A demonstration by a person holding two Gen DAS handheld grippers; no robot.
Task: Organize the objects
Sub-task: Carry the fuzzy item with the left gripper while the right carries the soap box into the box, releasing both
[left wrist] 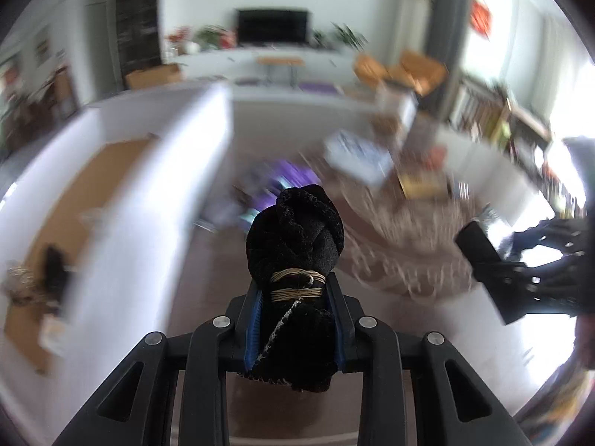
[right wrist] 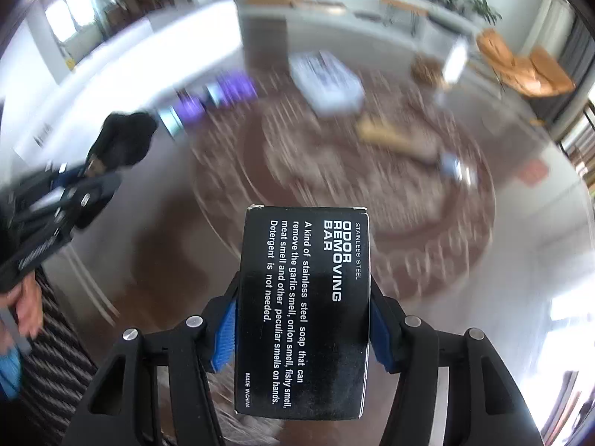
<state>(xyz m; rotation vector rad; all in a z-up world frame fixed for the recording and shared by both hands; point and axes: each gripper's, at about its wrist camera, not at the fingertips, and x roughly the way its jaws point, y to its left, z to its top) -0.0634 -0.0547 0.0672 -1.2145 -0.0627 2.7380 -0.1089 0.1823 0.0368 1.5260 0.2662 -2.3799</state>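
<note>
My left gripper point(left wrist: 295, 293) is shut on a black cloth bundle point(left wrist: 295, 230) tied with tan string, held up in the air. My right gripper point(right wrist: 303, 297) is shut on a black box point(right wrist: 303, 312) printed "Odor Removing Bar", also held in the air. In the left wrist view the right gripper with the black box point(left wrist: 479, 245) shows at the right edge. In the right wrist view the left gripper with the cloth bundle point(right wrist: 124, 141) shows at the left. The room behind both is motion-blurred.
A round patterned rug point(right wrist: 346, 186) lies on the brown floor with a white box point(right wrist: 327, 81), purple items point(right wrist: 230, 91) and a tan object point(right wrist: 394, 137) on it. A white shelf point(left wrist: 148, 171) with a wood surface stands left. Orange chairs point(right wrist: 524, 67) stand far right.
</note>
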